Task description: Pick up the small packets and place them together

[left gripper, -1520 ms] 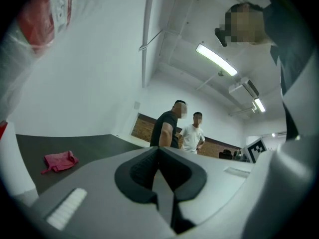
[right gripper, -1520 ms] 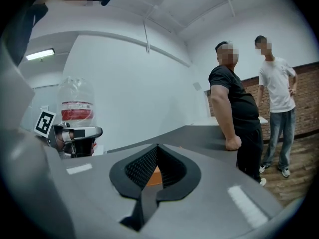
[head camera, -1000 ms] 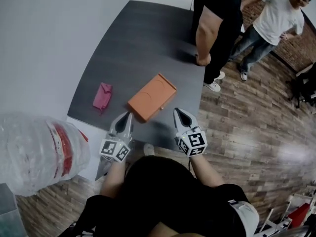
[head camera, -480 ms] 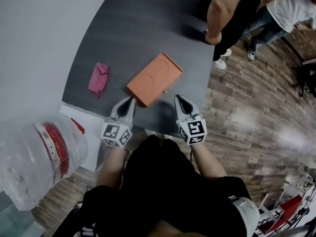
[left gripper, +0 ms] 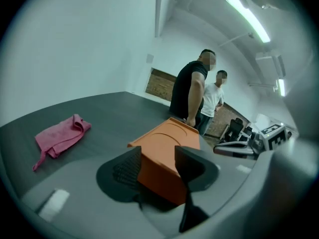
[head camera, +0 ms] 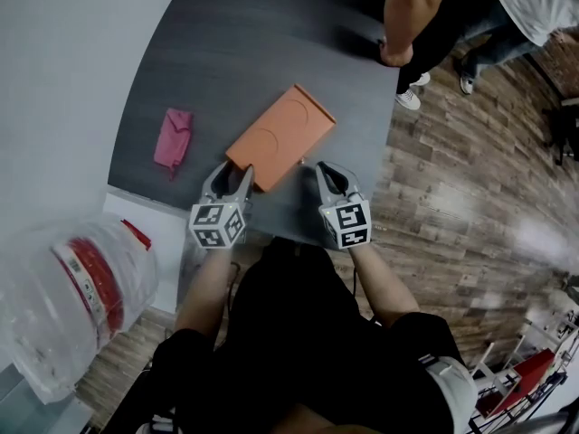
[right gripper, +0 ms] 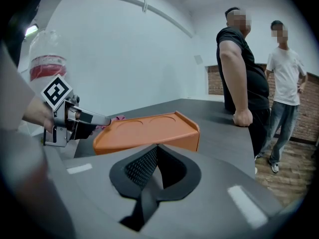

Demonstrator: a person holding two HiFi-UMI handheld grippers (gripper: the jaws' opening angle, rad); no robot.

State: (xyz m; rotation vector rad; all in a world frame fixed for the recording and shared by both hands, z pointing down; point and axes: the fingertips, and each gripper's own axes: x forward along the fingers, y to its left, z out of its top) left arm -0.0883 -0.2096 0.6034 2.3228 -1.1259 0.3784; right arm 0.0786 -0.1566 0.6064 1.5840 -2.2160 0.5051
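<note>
On the dark grey tabletop (head camera: 244,52), near its front edge, a flat orange rectangular box (head camera: 282,134) with two round recesses in its top, lying slantwise. Low at that box's near left corner, the left gripper (head camera: 237,174), jaws just opened and standing wide apart. In the left gripper view the box's near corner sits framed in the gap between the two pads, with no pad seen pressing on it. Beside the box's near right side, the right gripper (head camera: 324,172), jaws closed tip to tip on nothing, with the box just ahead and to the left, not touching. Out to the left of the box, a crumpled pink soft piece (head camera: 173,136), cloth or pouch not to be told, apart from both grippers and nearer the left one. Off the table at lower left, a large clear plastic water jug (head camera: 72,301) with a red label. At the far edge, a person in a black top (head camera: 425,16), fist on the tabletop
</note>
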